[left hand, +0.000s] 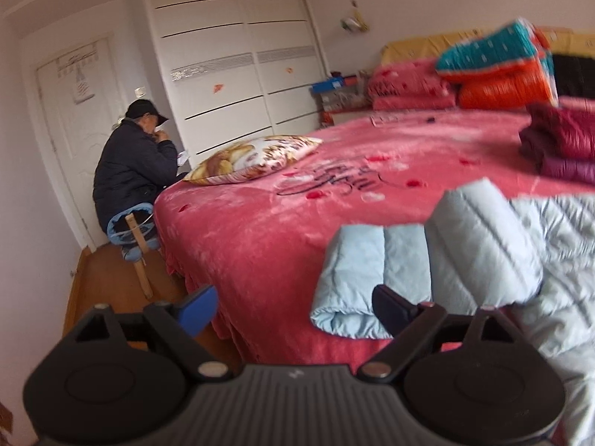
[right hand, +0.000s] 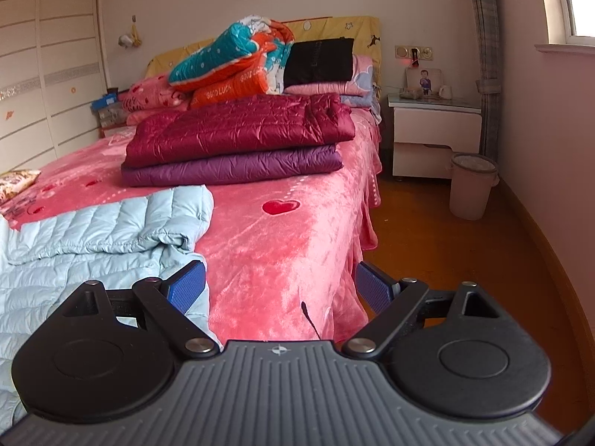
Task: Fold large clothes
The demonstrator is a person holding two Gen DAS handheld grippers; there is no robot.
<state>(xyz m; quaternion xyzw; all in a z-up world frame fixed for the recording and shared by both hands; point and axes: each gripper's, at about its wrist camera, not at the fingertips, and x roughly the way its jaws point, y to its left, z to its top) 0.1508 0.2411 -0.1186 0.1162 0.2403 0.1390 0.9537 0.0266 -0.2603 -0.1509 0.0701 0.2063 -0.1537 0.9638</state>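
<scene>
Left gripper point(left hand: 297, 310) jaws wide, empty, pale blue quilted jacket point(left hand: 465, 245) just ahead-right on pink bedspread point(left hand: 260, 223), right gripper point(right hand: 279, 286) wide, empty, jacket at its left finger

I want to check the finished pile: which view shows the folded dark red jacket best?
The right wrist view: the dark red jacket lies sharp and whole there, folded flat on a purple one on the bed. The left wrist view catches only a blurred part of it at the right edge.
</scene>
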